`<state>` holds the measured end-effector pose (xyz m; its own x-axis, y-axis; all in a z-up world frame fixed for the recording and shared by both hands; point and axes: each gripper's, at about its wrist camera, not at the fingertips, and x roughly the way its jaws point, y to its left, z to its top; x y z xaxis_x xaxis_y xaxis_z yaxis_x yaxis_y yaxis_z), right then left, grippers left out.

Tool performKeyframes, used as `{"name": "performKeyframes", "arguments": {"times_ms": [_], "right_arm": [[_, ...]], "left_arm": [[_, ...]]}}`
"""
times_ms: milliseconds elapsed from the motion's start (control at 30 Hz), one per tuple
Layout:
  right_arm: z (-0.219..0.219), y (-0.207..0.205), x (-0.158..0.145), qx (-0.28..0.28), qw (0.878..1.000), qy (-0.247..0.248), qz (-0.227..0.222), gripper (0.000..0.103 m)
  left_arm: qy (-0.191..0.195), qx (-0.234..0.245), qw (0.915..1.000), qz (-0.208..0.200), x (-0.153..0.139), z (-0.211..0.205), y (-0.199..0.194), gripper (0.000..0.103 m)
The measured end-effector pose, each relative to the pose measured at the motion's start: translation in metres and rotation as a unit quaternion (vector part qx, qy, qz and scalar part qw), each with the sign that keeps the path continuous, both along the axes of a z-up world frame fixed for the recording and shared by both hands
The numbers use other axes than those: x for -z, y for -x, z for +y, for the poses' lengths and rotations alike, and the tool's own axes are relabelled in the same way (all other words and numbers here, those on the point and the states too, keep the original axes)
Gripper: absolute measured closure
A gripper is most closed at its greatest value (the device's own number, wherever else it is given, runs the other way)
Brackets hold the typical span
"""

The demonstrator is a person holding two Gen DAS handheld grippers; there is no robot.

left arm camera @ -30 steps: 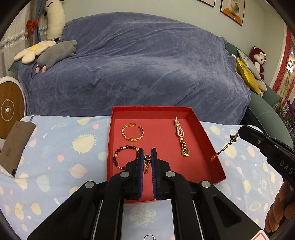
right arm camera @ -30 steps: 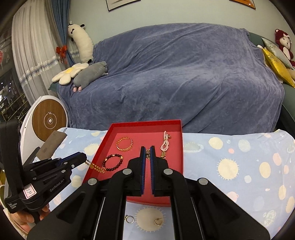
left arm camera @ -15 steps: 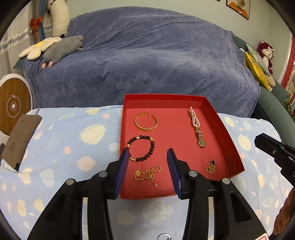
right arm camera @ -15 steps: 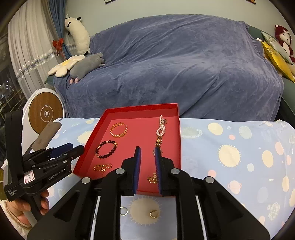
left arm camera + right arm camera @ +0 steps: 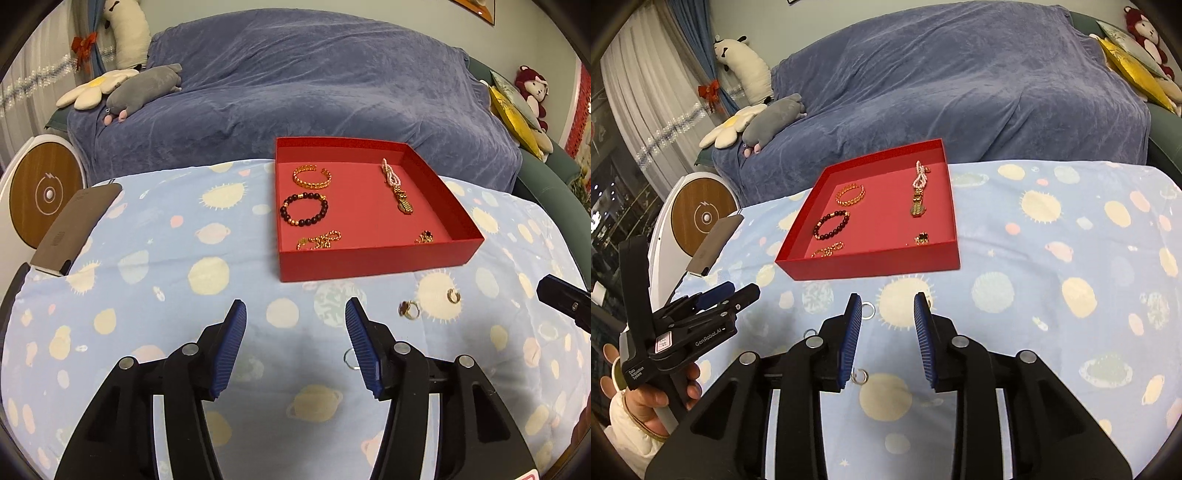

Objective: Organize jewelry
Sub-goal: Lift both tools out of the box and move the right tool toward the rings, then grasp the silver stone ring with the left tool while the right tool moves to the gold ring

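Pearl strand (image 5: 391, 176) lengthwise toward sofa (image 5: 314, 85)

Soft, even indoor light fills both wrist views, bright enough to keep colours clean on the pale blue planet-print cloth (image 5: 177, 258) covering the desk. Shadows are faint: a diffuse grey patch lies on the cloth between and just ahead of the ribbed blue fingers (image 5: 227, 350), and a thin dark band sits inside the near wall of the shallow red cardboard tray (image 5: 376, 254) beyond them. There is no harsh glare. Fisheye distortion bends the desk edge and the slate-blue velvet sofa cover (image 5: 960, 81), with black vignetting in every corner. Focus holds sharp at centre and softens slightly toward the rims.
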<state>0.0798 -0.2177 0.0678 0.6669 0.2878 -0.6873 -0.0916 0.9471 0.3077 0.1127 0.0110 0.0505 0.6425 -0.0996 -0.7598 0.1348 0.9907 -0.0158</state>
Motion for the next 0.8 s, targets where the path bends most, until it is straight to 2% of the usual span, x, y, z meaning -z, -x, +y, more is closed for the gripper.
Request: {"name": "performKeyframes", "arguments": {"times_ms": [100, 267, 367, 433, 800], "right_arm": [[0.004, 0.008, 0.009, -0.005, 1.000, 0.002, 0.008, 0.074], [0.018, 0.012, 0.026, -0.022, 0.999, 0.030, 0.017, 0.074], [0.025, 0.012, 0.036, -0.032, 0.998, 0.037, 0.026, 0.068], [0.029, 0.012, 0.041, -0.039, 0.998, 0.042, 0.031, 0.068], [0.035, 0.007, 0.050, -0.050, 0.997, 0.052, 0.042, 0.067]], "left_arm": [[-0.004, -0.002, 1.0000, -0.001, 0.006, 0.002, 0.017, 0.043], [-0.005, -0.001, 1.0000, 0.005, 0.018, 0.002, 0.025, 0.043], [-0.005, 0.002, 0.9999, 0.014, 0.025, 0.000, 0.025, 0.040], [-0.005, 0.003, 0.9998, 0.019, 0.029, -0.002, 0.024, 0.039], [-0.005, 0.021, 0.9994, 0.027, 0.034, -0.019, 0.023, 0.034]]}}
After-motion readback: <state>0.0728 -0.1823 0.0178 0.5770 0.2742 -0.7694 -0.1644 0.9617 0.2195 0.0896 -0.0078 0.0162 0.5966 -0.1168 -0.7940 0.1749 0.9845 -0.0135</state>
